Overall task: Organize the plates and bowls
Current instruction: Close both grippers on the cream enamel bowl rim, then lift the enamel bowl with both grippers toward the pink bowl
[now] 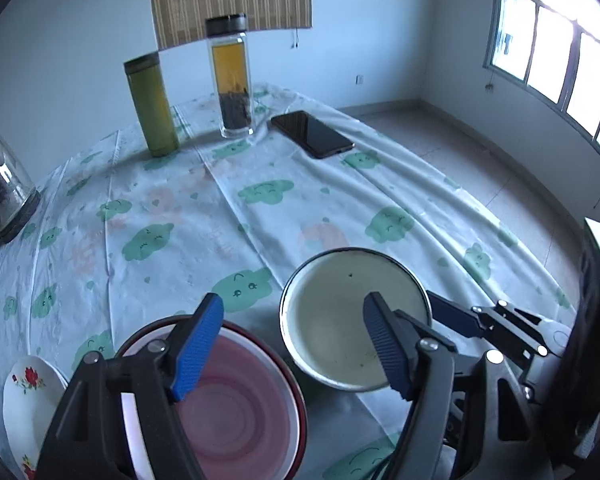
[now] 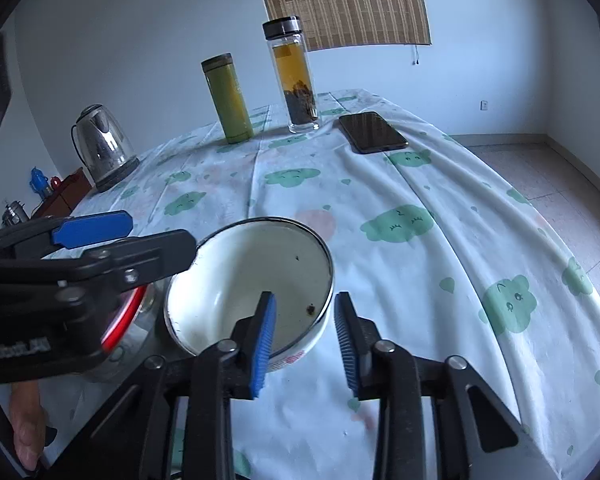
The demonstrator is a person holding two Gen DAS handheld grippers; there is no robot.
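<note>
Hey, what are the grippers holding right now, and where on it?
Nothing yet. The right gripper straddles the near rim of the white bowl, jaws not pressing; the left gripper is open, empty.

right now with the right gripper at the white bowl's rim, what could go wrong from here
The right gripper straddles only the near rim of the white bowl, so a thin pinch may let it tilt or slip. The left gripper hangs close beside the bowl over the red-rimmed bowl; lifting could knock either.

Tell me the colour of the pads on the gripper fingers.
Blue, ribbed pads on black fingers; the right wrist view shows them best.
</note>
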